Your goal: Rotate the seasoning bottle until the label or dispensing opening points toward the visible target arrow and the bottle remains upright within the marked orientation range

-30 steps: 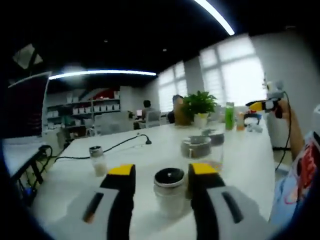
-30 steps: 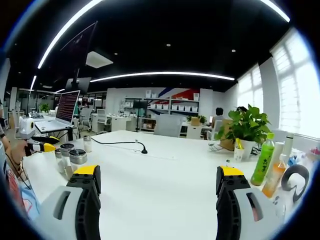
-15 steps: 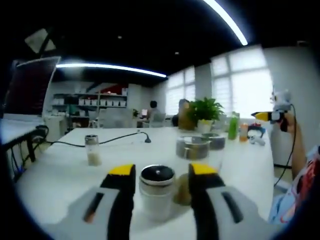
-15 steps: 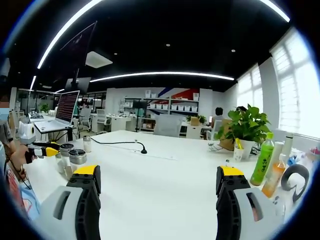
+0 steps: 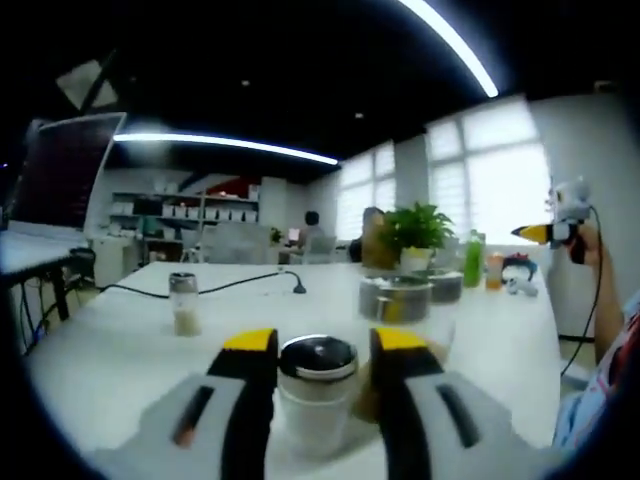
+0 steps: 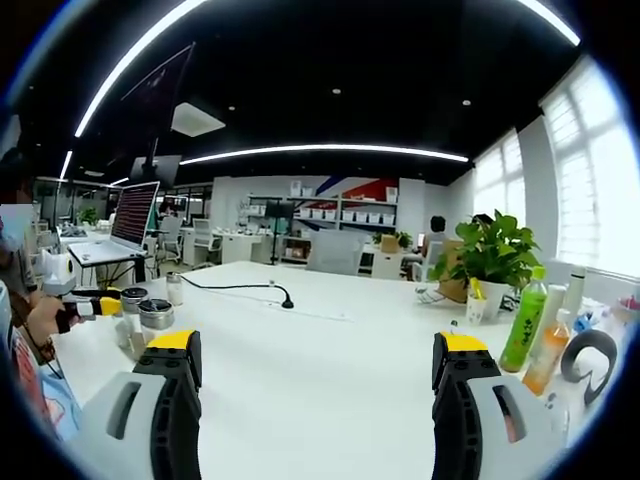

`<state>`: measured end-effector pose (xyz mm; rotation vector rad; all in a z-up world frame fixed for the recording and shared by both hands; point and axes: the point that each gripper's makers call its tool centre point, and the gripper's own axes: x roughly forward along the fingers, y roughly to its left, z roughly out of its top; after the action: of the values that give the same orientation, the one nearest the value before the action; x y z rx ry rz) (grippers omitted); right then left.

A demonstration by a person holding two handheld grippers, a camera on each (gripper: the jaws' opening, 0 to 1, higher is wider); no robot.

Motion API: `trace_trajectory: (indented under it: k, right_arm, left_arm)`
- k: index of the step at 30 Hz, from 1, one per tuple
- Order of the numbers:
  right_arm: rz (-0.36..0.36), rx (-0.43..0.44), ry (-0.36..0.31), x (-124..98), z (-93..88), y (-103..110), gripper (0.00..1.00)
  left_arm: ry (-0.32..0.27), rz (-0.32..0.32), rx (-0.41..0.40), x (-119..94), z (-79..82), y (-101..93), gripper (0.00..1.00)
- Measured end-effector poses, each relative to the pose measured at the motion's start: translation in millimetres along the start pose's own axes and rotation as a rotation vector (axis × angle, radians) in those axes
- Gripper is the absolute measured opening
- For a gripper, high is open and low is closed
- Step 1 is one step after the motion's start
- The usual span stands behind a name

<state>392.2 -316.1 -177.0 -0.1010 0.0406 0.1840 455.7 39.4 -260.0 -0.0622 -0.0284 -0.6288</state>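
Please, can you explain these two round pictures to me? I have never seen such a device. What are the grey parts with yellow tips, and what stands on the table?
A person holds a pair of tongs in each hand, with a fisheye camera riding on each.

In the left gripper view, the left tongs have their yellow-tipped jaws on either side of a small seasoning bottle with a dark cap, upright on the white table; real contact is hard to judge. Behind stand a second small bottle, two lidded jars and a potted plant.

In the right gripper view, the right tongs are wide open and hold nothing. A green drink bottle stands at the right.
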Motion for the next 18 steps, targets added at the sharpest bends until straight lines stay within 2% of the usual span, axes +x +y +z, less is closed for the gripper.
trace_trajectory:
  k: [3,5,7,13,18]
  right_arm:
    - [-0.008,0.003,0.004,-0.6,-0.8,-2.4,0.99]
    - [-0.011,-0.003,0.003,-1.5,-0.3,-2.8,0.99]
    - [-0.014,-0.008,-0.002,-2.4,1.3,-2.8,0.99]
    - [-0.01,-0.004,0.006,-0.3,-0.8,-1.8,0.99]
    - [-0.007,-0.005,0.007,-0.2,-0.8,1.2,0.99]
  left_arm:
    - [-0.002,0.009,0.015,0.4,-2.3,1.2,0.38]
    - [-0.002,-0.013,0.001,1.5,-3.7,-0.3,0.38]
    - [-0.001,-0.008,-0.009,1.7,-3.3,1.6,0.34]
    - [0.014,-0.021,-0.009,1.9,-5.5,0.9,0.34]
    - [0.017,-0.032,0.019,1.6,-6.2,0.4,0.34]
